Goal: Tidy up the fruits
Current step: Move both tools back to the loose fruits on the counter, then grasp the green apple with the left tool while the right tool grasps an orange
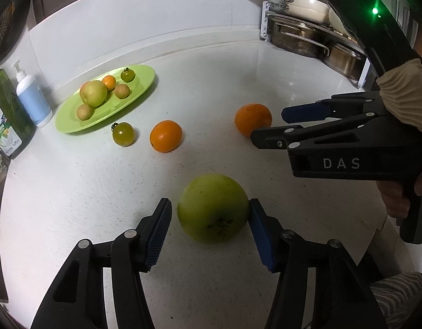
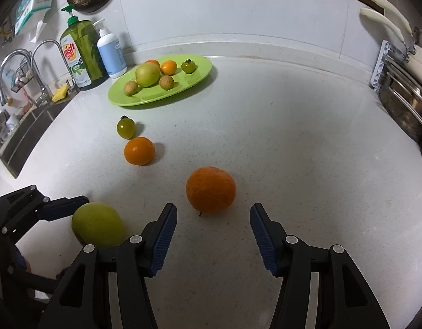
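We see green apple on counter, blossom end toward us. Large orange sits alone mid-counter. Smaller orange lies just beside green tomato, both near plate. Lime-green plate holds apple, two small oranges, tomato, two brown fruits.

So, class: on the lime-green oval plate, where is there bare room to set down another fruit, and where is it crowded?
The lime-green oval plate is bare along its near rim and at the right end beyond the small green tomato. Its left-centre is crowded: the large yellow-green apple, two small speckled tan fruits and small oranges cluster there.
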Demonstrator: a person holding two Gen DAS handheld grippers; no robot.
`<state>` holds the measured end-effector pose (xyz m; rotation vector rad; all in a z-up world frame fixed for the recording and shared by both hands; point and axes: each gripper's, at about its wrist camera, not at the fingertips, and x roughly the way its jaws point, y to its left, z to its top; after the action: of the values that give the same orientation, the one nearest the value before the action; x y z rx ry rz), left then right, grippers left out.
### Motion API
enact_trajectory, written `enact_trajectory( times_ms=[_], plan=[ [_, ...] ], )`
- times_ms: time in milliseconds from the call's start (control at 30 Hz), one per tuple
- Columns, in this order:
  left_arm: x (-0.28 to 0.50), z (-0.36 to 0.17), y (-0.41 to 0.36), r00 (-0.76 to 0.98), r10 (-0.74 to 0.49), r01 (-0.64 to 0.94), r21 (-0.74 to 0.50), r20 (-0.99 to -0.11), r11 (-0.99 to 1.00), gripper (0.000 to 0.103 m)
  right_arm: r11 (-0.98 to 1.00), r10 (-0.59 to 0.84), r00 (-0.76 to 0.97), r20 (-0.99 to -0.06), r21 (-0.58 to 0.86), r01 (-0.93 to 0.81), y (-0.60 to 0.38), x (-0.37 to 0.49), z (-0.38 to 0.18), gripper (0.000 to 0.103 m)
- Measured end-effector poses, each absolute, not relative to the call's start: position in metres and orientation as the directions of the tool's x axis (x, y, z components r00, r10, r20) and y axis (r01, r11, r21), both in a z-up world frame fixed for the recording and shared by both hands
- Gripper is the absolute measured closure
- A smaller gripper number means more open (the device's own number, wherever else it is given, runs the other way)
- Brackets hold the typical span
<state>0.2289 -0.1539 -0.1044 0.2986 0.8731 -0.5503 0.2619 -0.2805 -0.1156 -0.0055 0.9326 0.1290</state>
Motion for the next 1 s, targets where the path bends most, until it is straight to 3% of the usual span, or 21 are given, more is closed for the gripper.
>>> enact_trajectory(
  times_ms=[67, 867, 1000],
  plan=[
    [0.230, -0.105, -0.154, 0.512, -0.338, 0.569, 0.017, -0.789, 0.822, 0.053, 0.992, 0.112, 0.587, -0.802, 0.052, -0.117, -0.281, 0.263, -0.117, 0.047],
    [0.269, -0.089, -0.141, 0.569, -0.310, 0.461, -0.017, -0.762, 0.887, 0.054, 0.993, 0.105, 0.618, -0.779, 0.055, -0.100, -0.282, 0.280, -0.114, 0.047],
    [0.280, -0.091, -0.139, 0.559, -0.309, 0.446, -0.035, -0.770, 0.894, 0.054, 0.992, 0.118, 0.606, -0.786, 0.067, -0.107, -0.280, 0.283, -0.117, 0.054]
  ],
)
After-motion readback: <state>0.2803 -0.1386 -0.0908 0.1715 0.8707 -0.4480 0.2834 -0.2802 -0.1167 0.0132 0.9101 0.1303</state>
